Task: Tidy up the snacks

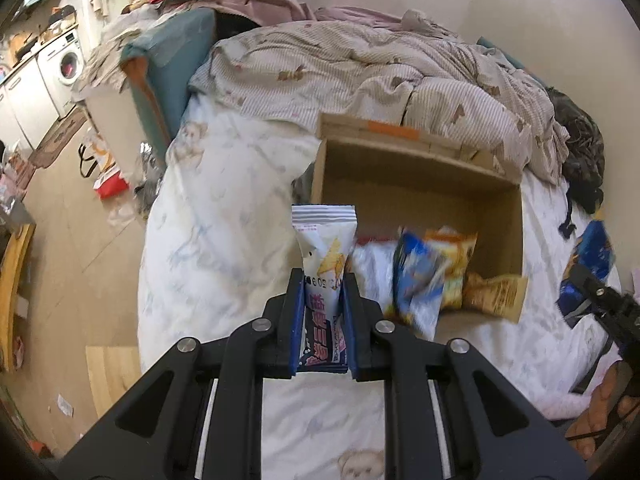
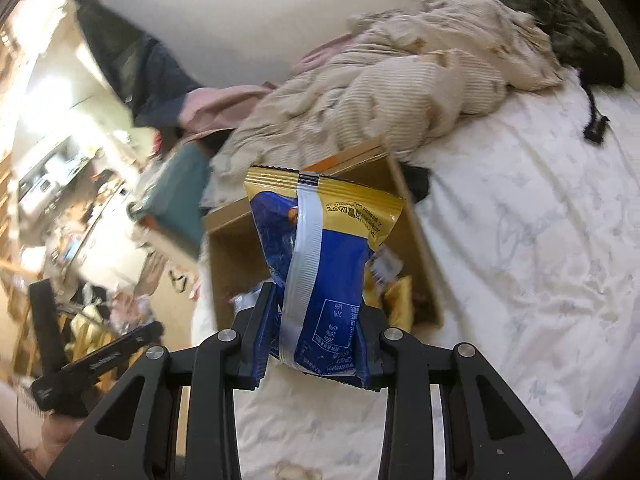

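A white snack packet is clamped upright between the closed pads of the left tool, above the white bed sheet. A blue-and-yellow snack bag is gripped by the right tool, seam side facing the camera. Beyond both, an open cardboard box is seen on the bed, with several snack bags lying inside. A striped duvet is bunched behind the box.

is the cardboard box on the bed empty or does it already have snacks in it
Not empty. The open cardboard box already holds several snack packets, blue and yellow ones, piled at its near end; the far end is bare.
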`<action>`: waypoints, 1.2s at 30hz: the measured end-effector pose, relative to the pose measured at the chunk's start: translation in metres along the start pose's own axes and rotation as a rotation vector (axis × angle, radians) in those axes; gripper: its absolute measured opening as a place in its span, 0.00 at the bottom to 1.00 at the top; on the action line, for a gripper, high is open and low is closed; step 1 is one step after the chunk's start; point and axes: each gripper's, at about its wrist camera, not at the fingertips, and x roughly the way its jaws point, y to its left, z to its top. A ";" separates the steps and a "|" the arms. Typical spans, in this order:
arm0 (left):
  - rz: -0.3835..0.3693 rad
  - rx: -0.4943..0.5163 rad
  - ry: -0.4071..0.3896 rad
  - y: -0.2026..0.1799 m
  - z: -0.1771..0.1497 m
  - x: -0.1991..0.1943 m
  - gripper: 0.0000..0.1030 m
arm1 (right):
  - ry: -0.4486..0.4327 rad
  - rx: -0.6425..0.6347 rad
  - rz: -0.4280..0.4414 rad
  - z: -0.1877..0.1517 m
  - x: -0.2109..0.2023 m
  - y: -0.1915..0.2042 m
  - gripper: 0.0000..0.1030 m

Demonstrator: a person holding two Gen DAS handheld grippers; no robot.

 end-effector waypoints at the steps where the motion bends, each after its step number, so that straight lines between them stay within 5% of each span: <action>1: -0.001 0.004 -0.002 -0.004 0.007 0.006 0.14 | 0.010 0.014 -0.009 0.006 0.008 -0.005 0.34; 12: -0.054 0.104 -0.010 -0.044 0.039 0.067 0.14 | 0.105 -0.008 -0.091 0.029 0.075 -0.017 0.34; 20: -0.094 0.079 0.031 -0.039 0.038 0.089 0.16 | 0.135 -0.021 -0.116 0.035 0.096 -0.017 0.40; 21: -0.095 0.086 0.028 -0.039 0.038 0.088 0.19 | 0.130 -0.020 -0.112 0.037 0.096 -0.017 0.52; 23: -0.090 0.091 0.017 -0.039 0.038 0.085 0.42 | 0.101 -0.012 -0.121 0.038 0.092 -0.017 0.72; 25: -0.104 0.073 -0.018 -0.038 0.037 0.077 0.73 | 0.069 -0.011 -0.128 0.039 0.086 -0.017 0.75; 34: -0.111 0.019 -0.039 -0.022 0.033 0.050 0.78 | 0.008 0.051 -0.097 0.045 0.051 -0.026 0.76; 36: -0.091 0.006 -0.046 -0.017 0.029 0.040 0.78 | -0.009 0.052 -0.091 0.042 0.040 -0.023 0.85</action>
